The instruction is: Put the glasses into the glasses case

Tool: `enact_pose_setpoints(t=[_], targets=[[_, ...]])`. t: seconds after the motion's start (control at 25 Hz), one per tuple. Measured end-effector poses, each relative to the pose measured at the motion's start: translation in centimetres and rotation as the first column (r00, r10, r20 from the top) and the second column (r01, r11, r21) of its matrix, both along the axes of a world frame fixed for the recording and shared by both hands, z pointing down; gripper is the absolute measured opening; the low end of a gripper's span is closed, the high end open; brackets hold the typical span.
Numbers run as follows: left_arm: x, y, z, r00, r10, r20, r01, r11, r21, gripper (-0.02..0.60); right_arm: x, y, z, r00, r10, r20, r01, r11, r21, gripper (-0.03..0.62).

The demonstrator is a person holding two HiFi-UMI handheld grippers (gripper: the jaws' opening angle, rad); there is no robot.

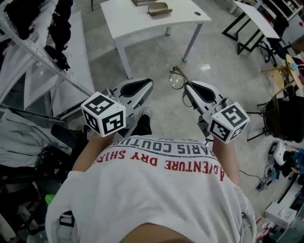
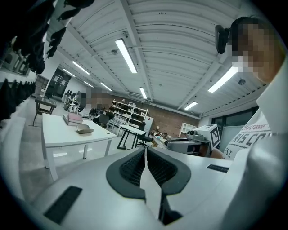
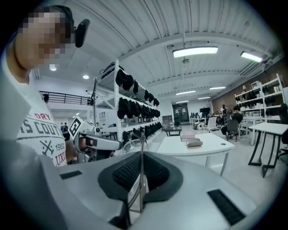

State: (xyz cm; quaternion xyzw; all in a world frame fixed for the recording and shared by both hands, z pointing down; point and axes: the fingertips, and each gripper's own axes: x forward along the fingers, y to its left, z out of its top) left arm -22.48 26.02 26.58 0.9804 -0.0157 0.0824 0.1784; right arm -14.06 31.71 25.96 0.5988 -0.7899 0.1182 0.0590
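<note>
The thin-rimmed glasses (image 1: 177, 79) hang in the air over the floor, one temple pinched in my right gripper (image 1: 186, 86), which is shut on them. In the right gripper view the temple (image 3: 142, 179) runs between the pads and a lens (image 3: 131, 146) shows just beyond. My left gripper (image 1: 148, 83) is level beside it, shut with nothing in it; its pads (image 2: 155, 168) meet. The tan glasses case (image 1: 159, 8) lies on the white table (image 1: 137, 23) ahead, also seen as a case (image 3: 194, 143) in the right gripper view and a case (image 2: 84, 130) in the left gripper view.
A book (image 1: 144, 2) lies beside the case on the table. A clothes rack with dark garments (image 1: 42, 52) stands at the left. Another white table on black legs (image 1: 256, 21) and chairs (image 1: 280, 109) are at the right. Bare concrete floor lies between me and the table.
</note>
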Motion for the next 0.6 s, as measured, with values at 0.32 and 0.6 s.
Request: enact_pose_setpoints(t=[0.32,0.6], targets=[[6.4,-12.4,1.3,0.999,0.012,0.040,-0.011,0.999,-0.043,0.038,6.2,-11.5,1.1,0.999,0.042,0.028,-0.041,0.998,-0.049,0.030],[11.8,-21.9,2.5,0.995,0.046,0.083,-0.040,0.996,-0.076,0.038,10.7,-20.7,2.1,0.996,0.060,0.059,-0.055,0.995,-0.082,0.031]])
